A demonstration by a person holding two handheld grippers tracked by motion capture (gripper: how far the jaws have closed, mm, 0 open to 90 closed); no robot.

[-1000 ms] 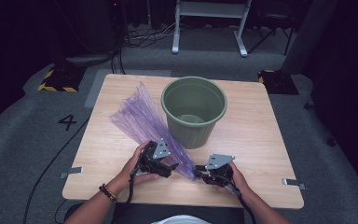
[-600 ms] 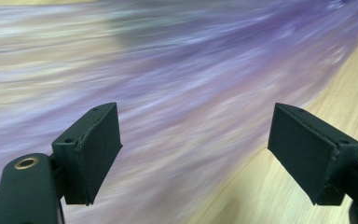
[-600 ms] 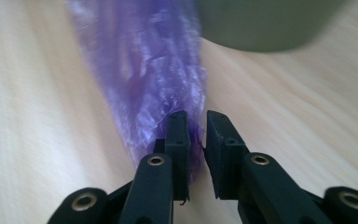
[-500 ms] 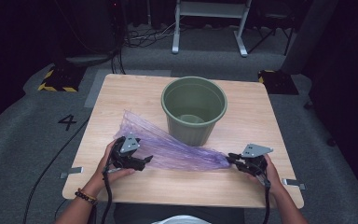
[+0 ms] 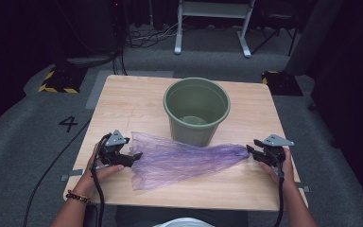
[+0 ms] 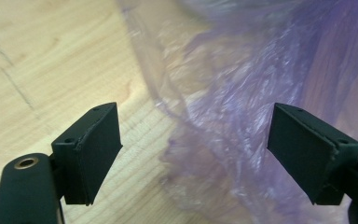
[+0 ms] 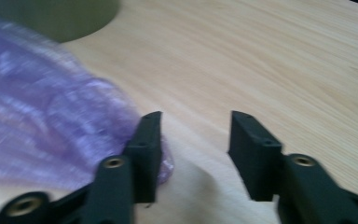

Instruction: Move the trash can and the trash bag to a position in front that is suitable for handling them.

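Observation:
A thin purple plastic bag [image 5: 184, 161] lies spread along the front of the wooden table [image 5: 137, 99], just in front of a green bucket [image 5: 194, 132]. My left gripper [image 5: 134, 156] is at the bag's left end. In the left gripper view its jaws [image 6: 193, 135] stand wide open over the crinkled bag [image 6: 242, 93] without pressing it. My right gripper [image 5: 249, 150] is at the bag's narrow right end. Its jaws [image 7: 195, 126] have just been opening and hold nothing; the bag [image 7: 37, 121] lies beside one finger [image 7: 147, 140].
The bucket [image 7: 70, 18] stands upright mid-table with a little something at its bottom. Bare wood lies left and right of it and behind the bag. Cables trail from both grippers over the table's front edge. Dark floor surrounds the table.
Both hands have moved apart sideways, drawing the bag out from a bunch into a long strip in front of the bucket. The right jaws have opened off the bag's end.

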